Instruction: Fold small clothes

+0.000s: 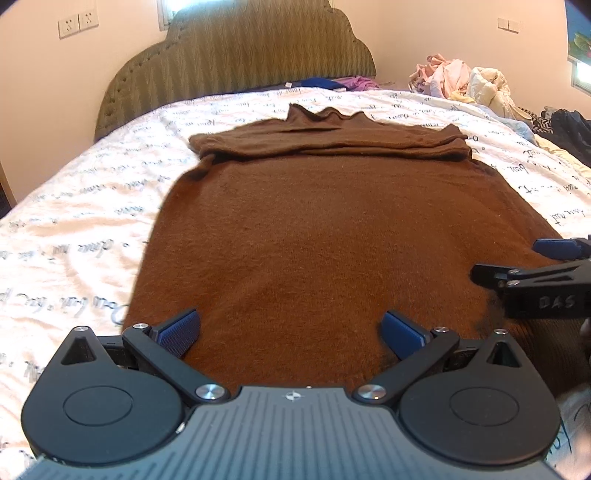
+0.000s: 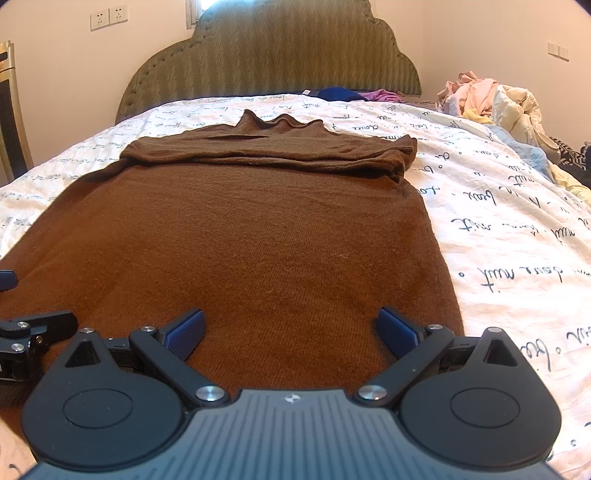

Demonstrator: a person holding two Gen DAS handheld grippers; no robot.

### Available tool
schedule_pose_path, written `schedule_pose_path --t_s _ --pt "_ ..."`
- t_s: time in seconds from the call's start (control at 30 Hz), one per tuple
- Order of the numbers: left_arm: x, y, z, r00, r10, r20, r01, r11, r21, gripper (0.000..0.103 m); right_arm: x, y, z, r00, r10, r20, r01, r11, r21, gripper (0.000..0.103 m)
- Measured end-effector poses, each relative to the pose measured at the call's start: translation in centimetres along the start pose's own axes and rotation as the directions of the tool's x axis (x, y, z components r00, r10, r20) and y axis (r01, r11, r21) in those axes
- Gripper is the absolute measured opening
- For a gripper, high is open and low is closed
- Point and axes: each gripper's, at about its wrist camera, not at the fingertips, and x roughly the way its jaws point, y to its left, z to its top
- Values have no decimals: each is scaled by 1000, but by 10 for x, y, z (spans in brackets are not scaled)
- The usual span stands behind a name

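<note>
Brown sweater: lay flat on the bedspread, hem nearest the cameras, collar toward the headboard, both sleeves folded across the chest into a thick band.
Wall sockets: were on the wall far to the left of the sweater, beyond its collar end.
Bedspread: white with dark script lettering, showed on both sides of the sweater.
Left gripper: hung over the sweater's hem on its left half, blue pads spread wide apart, nothing between them.
Headboard: green, padded, stood past the sweater's collar.
Right gripper: hung over the hem on the sweater's right half, fingers likewise spread wide with only knit beneath; whether they touched the cloth could not be told.
Clothes heap: pink and cream garments were piled to the right of the sweater, level with its collar.
</note>
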Motion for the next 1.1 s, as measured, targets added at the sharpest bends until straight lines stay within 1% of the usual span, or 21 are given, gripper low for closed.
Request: schedule_pose_path --t_s 0.1,0.2,0.27,0.33,0.4,0.47,0.53,0.57,0.63,0.67,0.7,0.73,0.77,0.8,0.87,0.93,0.97,1.0,1.03,1.07,1.1 --pt "-15 13 0 1000 5 25 -5 1000 -7 103 -24 -17 2 993 112 30 -113 992 48 100" --pt "-29 36 0 999 8 41 -7 1000 -29 103 -43 -55 3 969 246 14 -245 955 169 100" --pt "-34 56 1 999 10 34 -8 998 -65 103 -46 -85 3 955 297 -23 -280 922 268 100" --pt "-34 78 2 1000 3 12 -1 992 -127 103 -47 -116 1 951 307 -46 -269 888 374 100" --pt "-28 100 2 999 -47 -27 40 975 -220 102 -45 -138 -4 945 321 -62 -262 855 447 100" --pt "-18 119 -1 985 -155 -71 121 931 -345 100 -41 -150 -8 918 390 -75 -307 815 492 100" --pt "-12 132 -6 951 -305 -51 250 855 -455 101 -37 -151 -9 871 482 -89 -376 773 511 101" --pt "-10 136 -7 923 -383 -31 319 810 -491 102 -34 -149 -9 837 538 -99 -416 744 524 101" --pt "-3 141 -9 850 -527 -7 439 714 -545 102 -29 -144 -12 770 627 -118 -474 686 552 101" --pt "0 142 -10 818 -575 -2 474 675 -565 101 -28 -142 -12 755 644 -126 -488 679 549 101" --pt "4 142 -11 794 -608 2 497 647 -578 100 -28 -140 -11 747 652 -131 -495 676 545 99" --pt "6 142 -12 784 -621 2 504 633 -588 99 -27 -141 -11 737 663 -129 -500 664 556 80" --pt "7 143 -12 782 -623 2 502 628 -595 92 -25 -142 -11 726 675 -130 -502 650 571 60" --pt "10 144 -12 781 -625 -4 497 625 -603 87 -21 -143 -12 715 684 -146 -498 645 580 27" --pt "17 149 -14 780 -626 -25 482 625 -615 64 -13 -142 -17 714 673 -193 -467 663 585 24" --pt "21 154 -16 776 -630 -36 471 616 -631 51 -10 -144 -23 700 691 -180 -472 636 610 21" --pt "24 156 -17 776 -630 -43 464 616 -637 39 -9 -144 -24 698 696 -171 -474 627 618 16" --pt "28 160 -17 778 -626 -55 453 619 -641 31 -9 -144 -24 699 695 -166 -477 627 616 10" --pt "30 163 -19 779 -623 -72 444 629 -638 9 -9 -144 -25 700 695 -162 -481 627 613 8" --pt "32 162 -18 786 -611 -96 429 650 -627 4 -9 -144 -26 700 696 -159 -485 626 611 7" --pt "33 162 -18 786 -610 -103 429 657 -619 3 -9 -143 -26 701 696 -158 -488 629 604 7"
